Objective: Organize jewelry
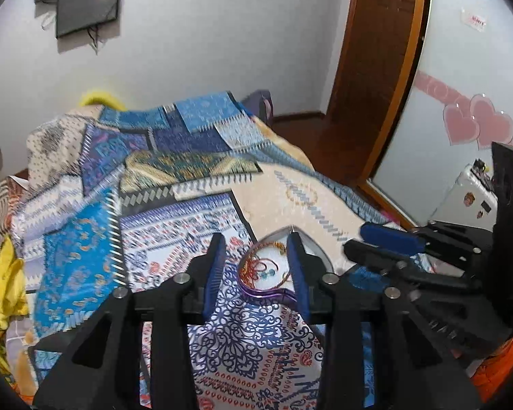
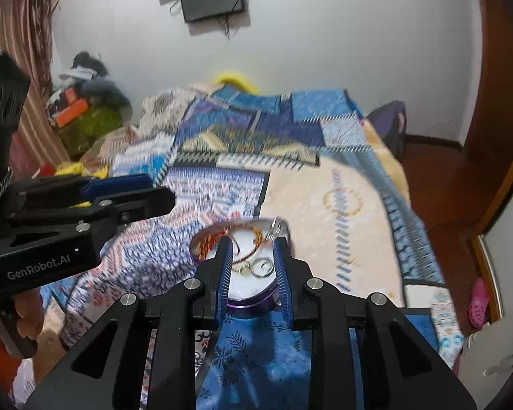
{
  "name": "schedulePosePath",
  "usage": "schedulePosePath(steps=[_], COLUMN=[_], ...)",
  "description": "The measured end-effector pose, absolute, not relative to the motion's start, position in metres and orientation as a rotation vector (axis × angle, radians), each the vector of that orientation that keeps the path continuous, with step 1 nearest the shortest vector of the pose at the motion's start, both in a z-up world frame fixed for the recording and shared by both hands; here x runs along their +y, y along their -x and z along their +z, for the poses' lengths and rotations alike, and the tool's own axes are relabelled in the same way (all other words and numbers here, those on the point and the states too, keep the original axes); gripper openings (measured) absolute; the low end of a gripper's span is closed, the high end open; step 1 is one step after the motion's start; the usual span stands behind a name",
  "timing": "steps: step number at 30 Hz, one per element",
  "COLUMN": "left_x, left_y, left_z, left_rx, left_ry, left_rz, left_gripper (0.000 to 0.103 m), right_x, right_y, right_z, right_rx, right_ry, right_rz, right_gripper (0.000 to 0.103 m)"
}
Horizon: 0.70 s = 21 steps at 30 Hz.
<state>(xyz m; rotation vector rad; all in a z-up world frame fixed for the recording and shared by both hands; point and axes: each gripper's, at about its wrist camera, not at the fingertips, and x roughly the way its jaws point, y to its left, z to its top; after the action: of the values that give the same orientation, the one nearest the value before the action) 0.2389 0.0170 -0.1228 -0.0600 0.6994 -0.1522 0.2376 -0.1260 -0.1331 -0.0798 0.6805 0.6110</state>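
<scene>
A heart-shaped jewelry dish [image 1: 273, 273] with a purple rim lies on the patterned bedspread [image 1: 154, 222]. It holds tangled gold and red chains and ring-like pieces. My left gripper [image 1: 256, 242] is open over the dish's left part, its right finger across the dish. In the right wrist view the dish [image 2: 253, 273] sits between the fingers of my right gripper [image 2: 251, 244], which is partly open above it. A small silver ring [image 2: 276, 227] shows by the right fingertip; whether it is held is unclear.
The other gripper shows at the right in the left wrist view [image 1: 410, 249] and at the left in the right wrist view [image 2: 85, 201]. A brown door [image 1: 369, 68], a mirrored wardrobe [image 1: 461, 119] and clutter [image 2: 85, 102] surround the bed.
</scene>
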Motion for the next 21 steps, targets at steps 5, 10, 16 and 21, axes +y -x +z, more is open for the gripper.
schedulePosePath(steps=[5, 10, 16, 21], left_x=[0.021, 0.022, 0.018, 0.013], left_y=[-0.208, -0.166, -0.112, -0.072], left_z=[-0.084, -0.039, 0.003, 0.023], left_rx=[0.59, 0.438, 0.262, 0.15], left_ry=[0.058, 0.064, 0.053, 0.035], left_rz=[-0.117, -0.092, -0.052, -0.019], left_gripper=[0.04, 0.048, 0.066, 0.085], right_x=[-0.14, -0.151, -0.161, -0.162], right_y=[-0.216, -0.18, -0.125, -0.097], right_z=[-0.096, -0.05, -0.005, 0.011], right_rx=[0.57, 0.411, 0.208, 0.111], right_ry=[0.034, -0.012, -0.03, -0.042], right_rz=[0.597, 0.6, 0.592, 0.57], right_gripper=[0.022, 0.022, 0.022, 0.023])
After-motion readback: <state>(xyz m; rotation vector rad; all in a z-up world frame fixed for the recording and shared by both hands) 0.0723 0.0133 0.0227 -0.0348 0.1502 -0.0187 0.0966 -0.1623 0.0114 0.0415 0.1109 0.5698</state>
